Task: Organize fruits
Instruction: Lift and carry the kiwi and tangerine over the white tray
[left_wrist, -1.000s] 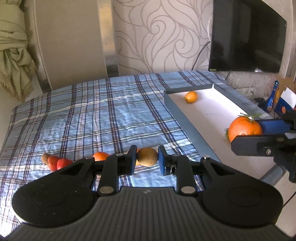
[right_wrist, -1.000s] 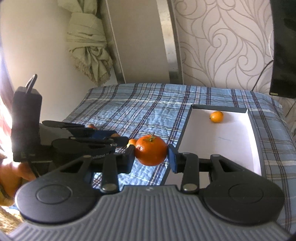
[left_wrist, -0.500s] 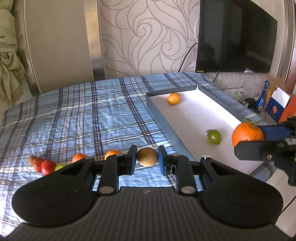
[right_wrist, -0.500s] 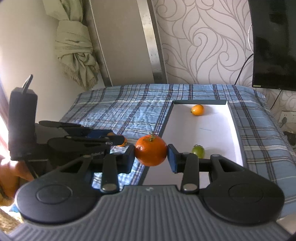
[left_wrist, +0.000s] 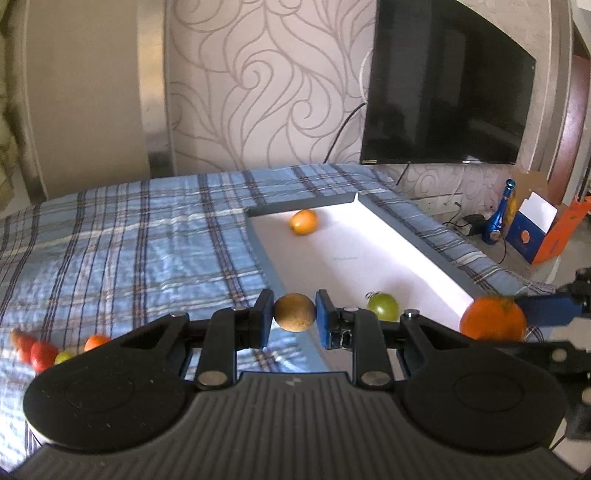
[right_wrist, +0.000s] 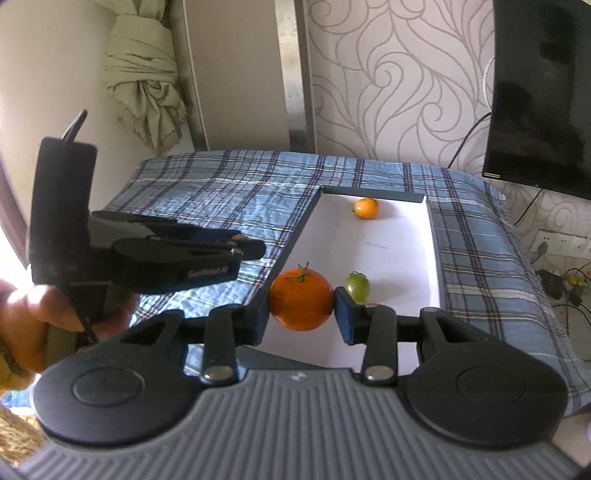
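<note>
Grippers both hold fruit: the left gripper (left_wrist: 294, 314) pinches a brown kiwi (left_wrist: 294, 312), the right gripper (right_wrist: 301, 300) an orange (right_wrist: 301, 299) over the near end of the tray (right_wrist: 433, 254). Inside the tray lie a green fruit (right_wrist: 357, 285) and a small orange fruit (right_wrist: 365, 208). More fruits (left_wrist: 40, 350) lie on the plaid cloth (left_wrist: 129, 240).

Two hand-held grippers, each holding one fruit: a brown fruit (left_wrist: 294, 312) and a large orange (right_wrist: 301, 299). One tray (left_wrist: 413, 240) with two fruits: small orange (left_wrist: 303, 221), green one (left_wrist: 384, 306). Several loose fruits (blurred, perhaps five) lie on the bed (left_wrist: 129, 240).
</note>
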